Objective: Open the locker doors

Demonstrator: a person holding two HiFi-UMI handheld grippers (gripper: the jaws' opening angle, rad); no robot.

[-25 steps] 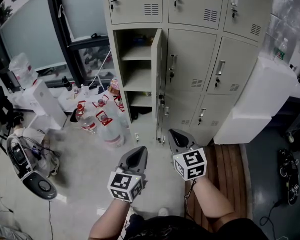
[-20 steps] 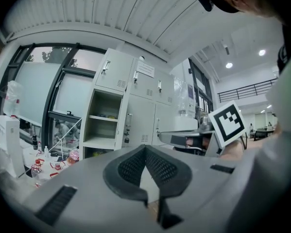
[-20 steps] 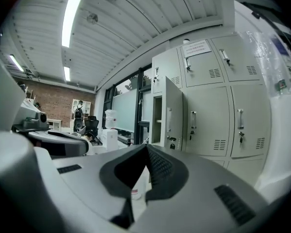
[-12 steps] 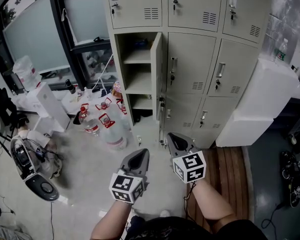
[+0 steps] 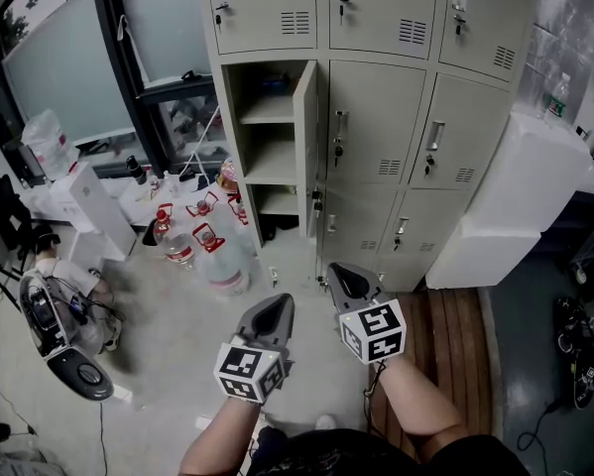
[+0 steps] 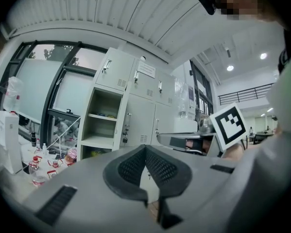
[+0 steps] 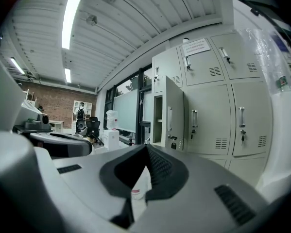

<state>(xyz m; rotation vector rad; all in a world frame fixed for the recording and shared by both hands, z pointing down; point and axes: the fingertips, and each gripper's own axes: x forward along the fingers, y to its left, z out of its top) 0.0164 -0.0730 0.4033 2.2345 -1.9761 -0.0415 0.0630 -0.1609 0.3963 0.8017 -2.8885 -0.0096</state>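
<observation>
Beige lockers [image 5: 221, 127]: mid-L door [image 5: 307, 142] open, edge-on; other doors [image 5: 381, 117] shut.

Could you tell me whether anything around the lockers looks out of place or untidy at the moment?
One locker door, in the left column, stands open onto its shelves while the doors around it are shut. Several water bottles with red handles clutter the floor just left of it.

grey grippers [image 5: 274, 305], black-white marker cubes [image 5: 249, 371]
</observation>
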